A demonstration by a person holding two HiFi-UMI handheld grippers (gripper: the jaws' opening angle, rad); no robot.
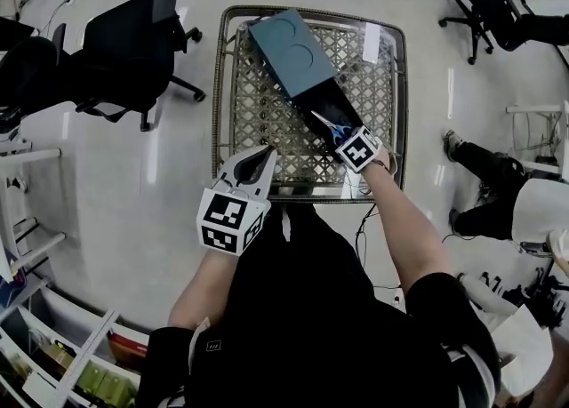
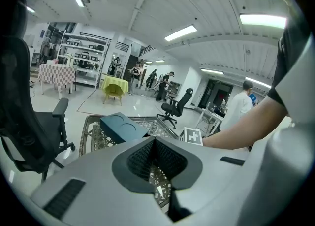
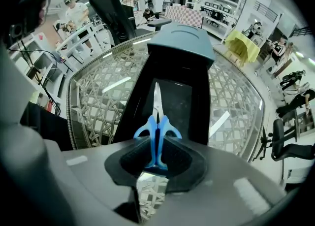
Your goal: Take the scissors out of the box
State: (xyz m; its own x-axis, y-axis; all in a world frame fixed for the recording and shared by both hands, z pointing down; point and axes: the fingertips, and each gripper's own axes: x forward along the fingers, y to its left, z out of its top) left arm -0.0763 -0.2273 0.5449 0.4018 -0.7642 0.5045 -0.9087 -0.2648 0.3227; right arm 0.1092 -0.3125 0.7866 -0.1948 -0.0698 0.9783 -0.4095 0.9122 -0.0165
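1. The scissors with blue plastic handles and silver blades [image 3: 157,120] lie inside the shallow black open box [image 3: 183,103], at its 5 o'clock end in the head view, blades pointing to 11 o'clock.
2. The right gripper view alone shows the grip: the right tongs [image 3: 157,144] pinch the blue handles. In the head view the marker cube covers this contact.
3. The teal lid with two round dents [image 1: 293,42] sits at the box's 11 o'clock end.
4. The box rests on the glass-topped wicker lattice desk [image 1: 258,104].
5. The left tongs [image 1: 265,157] hang over the desk's 7 o'clock edge, well apart from the box. The left gripper view shows them pressed together and empty; it catches the lid, not the scissors.
6. A black office chair [image 1: 133,42] stands on the floor at 10 o'clock.
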